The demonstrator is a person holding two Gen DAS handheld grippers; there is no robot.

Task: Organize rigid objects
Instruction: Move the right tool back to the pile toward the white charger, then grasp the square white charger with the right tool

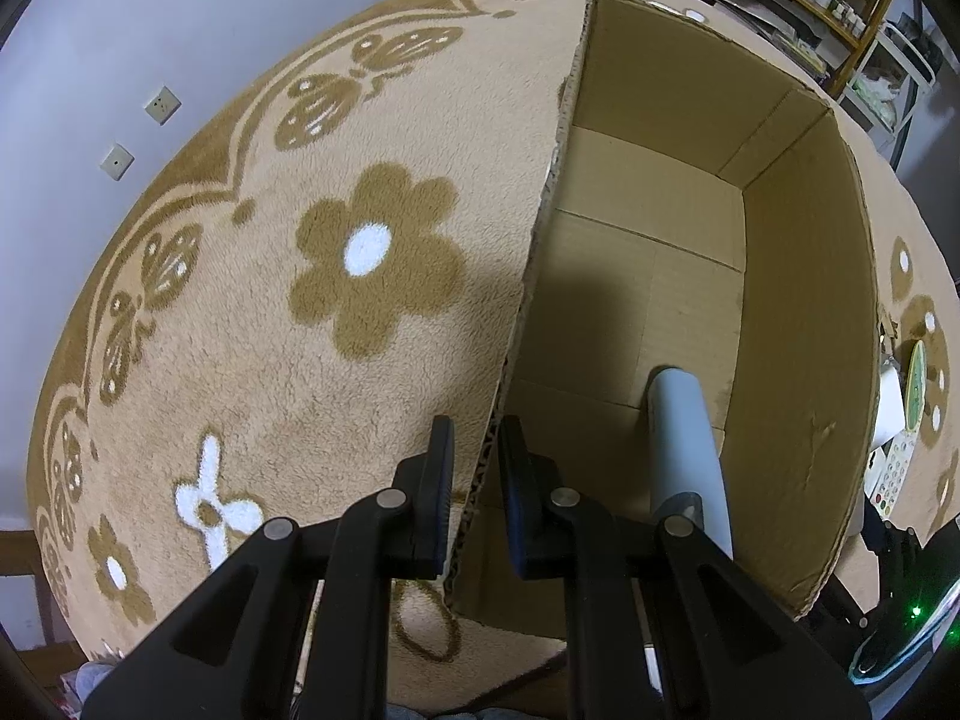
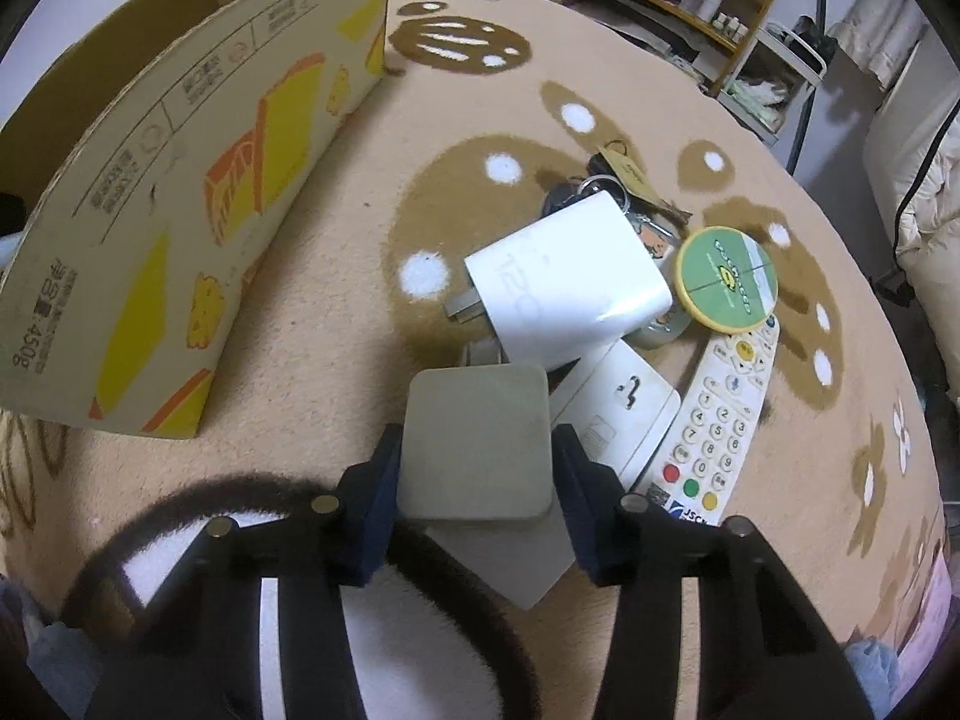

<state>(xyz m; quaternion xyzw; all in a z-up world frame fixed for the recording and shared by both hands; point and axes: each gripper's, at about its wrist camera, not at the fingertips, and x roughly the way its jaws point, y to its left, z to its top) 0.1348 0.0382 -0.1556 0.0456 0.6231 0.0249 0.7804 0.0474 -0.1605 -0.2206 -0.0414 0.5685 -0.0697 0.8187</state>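
An open cardboard box stands on a tan flowered blanket. A grey cylinder lies inside it near the front. My left gripper is shut on the box's left wall edge, one finger outside and one inside. In the right wrist view the box is at the left. My right gripper has its pads against both sides of a grey square block with rounded corners, at the near edge of a pile of small objects.
The pile holds a white charger, a flat white adapter, a white remote control, a green round disc and keys. Shelves stand beyond the blanket's far edge.
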